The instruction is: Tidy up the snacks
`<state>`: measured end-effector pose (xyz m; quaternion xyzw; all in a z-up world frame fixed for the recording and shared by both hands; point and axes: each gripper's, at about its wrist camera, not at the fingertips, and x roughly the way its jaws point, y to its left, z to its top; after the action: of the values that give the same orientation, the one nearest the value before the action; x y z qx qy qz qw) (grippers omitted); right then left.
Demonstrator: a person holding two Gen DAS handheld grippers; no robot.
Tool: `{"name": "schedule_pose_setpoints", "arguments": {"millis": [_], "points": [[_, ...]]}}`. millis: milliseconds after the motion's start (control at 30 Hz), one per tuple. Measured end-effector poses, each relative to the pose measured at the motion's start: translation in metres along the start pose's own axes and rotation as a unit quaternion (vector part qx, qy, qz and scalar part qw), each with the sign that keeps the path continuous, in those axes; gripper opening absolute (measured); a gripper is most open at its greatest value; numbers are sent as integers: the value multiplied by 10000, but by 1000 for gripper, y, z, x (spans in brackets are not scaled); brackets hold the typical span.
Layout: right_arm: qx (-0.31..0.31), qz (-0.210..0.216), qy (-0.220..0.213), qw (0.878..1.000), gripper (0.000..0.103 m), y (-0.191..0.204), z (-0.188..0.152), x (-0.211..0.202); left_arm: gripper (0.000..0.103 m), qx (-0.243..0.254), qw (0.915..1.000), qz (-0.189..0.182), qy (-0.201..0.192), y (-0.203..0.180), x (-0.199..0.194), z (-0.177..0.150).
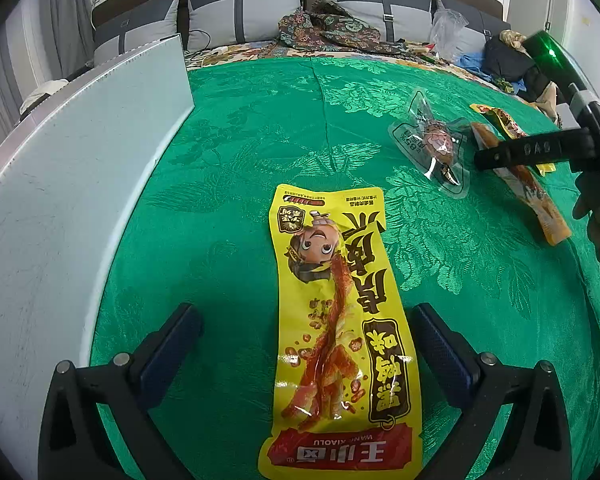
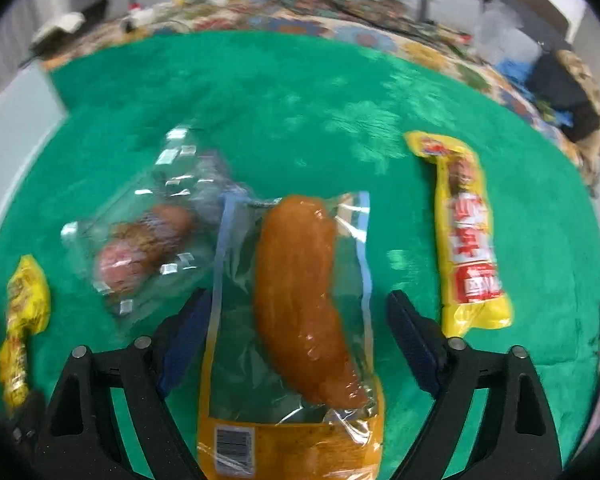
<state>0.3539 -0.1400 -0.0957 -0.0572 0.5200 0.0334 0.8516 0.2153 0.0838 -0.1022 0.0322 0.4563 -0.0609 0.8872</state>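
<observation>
A long yellow cartoon snack pack [image 1: 336, 336] lies flat on the green cloth [image 1: 240, 152], between the fingers of my open left gripper [image 1: 306, 346]. In the right wrist view, my open right gripper [image 2: 300, 332] straddles a clear pack with an orange chicken piece [image 2: 300, 304]. A clear pack with a brown drumstick [image 2: 148, 240] lies to its left, and a yellow-red snack pack [image 2: 468, 240] to its right. The cartoon pack also shows at the far left of the right wrist view [image 2: 22, 320]. The left wrist view shows the right gripper [image 1: 540, 148] over the orange pack [image 1: 536, 196].
A white board or box wall [image 1: 60, 200] stands along the left of the cloth. Behind the table is a sofa with grey cushions [image 1: 244, 8], patterned fabric [image 1: 332, 28], a plastic bag [image 1: 448, 28] and dark clutter [image 1: 508, 60].
</observation>
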Motion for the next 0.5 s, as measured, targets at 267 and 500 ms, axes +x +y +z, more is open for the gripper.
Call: {"name": "schedule_pose_setpoints", "arguments": {"millis": [267, 500], "points": [[-144, 506, 399, 9978, 59, -12, -9, -6, 103, 1, 10000, 1, 0, 0, 0, 0], [831, 1741, 599, 9794, 49, -70, -55, -40, 102, 75, 9995, -90, 308, 0, 2, 4]]}}
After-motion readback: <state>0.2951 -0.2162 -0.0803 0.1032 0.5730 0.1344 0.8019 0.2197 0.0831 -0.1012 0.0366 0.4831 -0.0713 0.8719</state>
